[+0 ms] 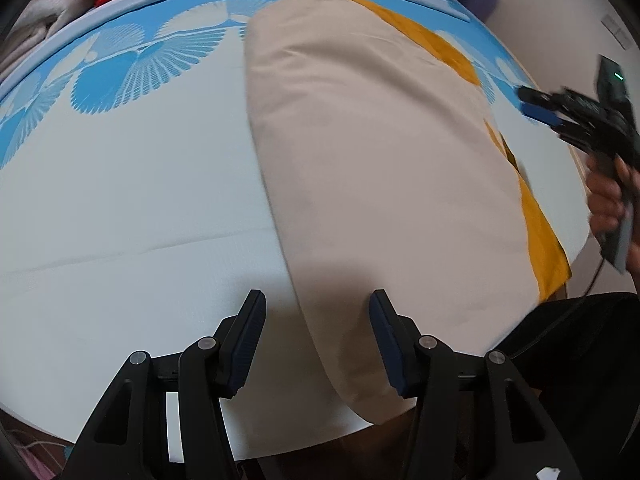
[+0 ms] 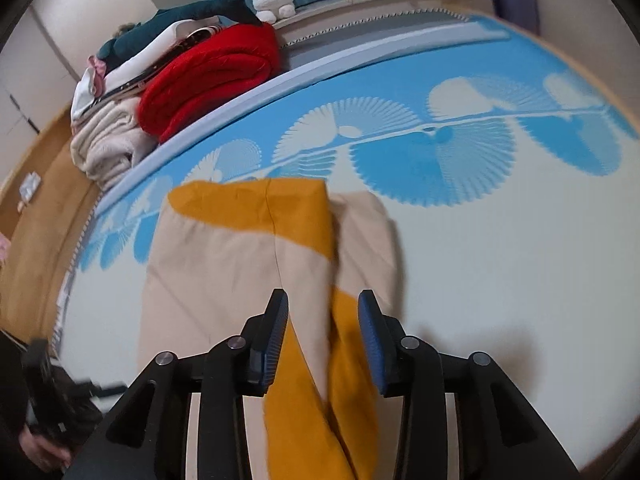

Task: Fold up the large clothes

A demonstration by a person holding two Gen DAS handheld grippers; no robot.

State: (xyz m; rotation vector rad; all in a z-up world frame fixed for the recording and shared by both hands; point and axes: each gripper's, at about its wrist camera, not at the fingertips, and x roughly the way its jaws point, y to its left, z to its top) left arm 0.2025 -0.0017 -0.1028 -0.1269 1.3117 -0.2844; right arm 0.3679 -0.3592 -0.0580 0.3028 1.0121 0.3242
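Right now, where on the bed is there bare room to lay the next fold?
Free: the pale sheet between the beige-and-yellow garment and the blue fan-pattern border. Crowded: beyond that border, the red blanket and cream blanket are piled up.

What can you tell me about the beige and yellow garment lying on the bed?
The garment is soft cloth, beige with mustard-yellow parts. It lies partly folded and mostly flat on the blue and white sheet, with one long straight folded edge. In the right wrist view, a yellow part runs between the open jaws of the right gripper. The left gripper is open at its near end. Neither grips it.
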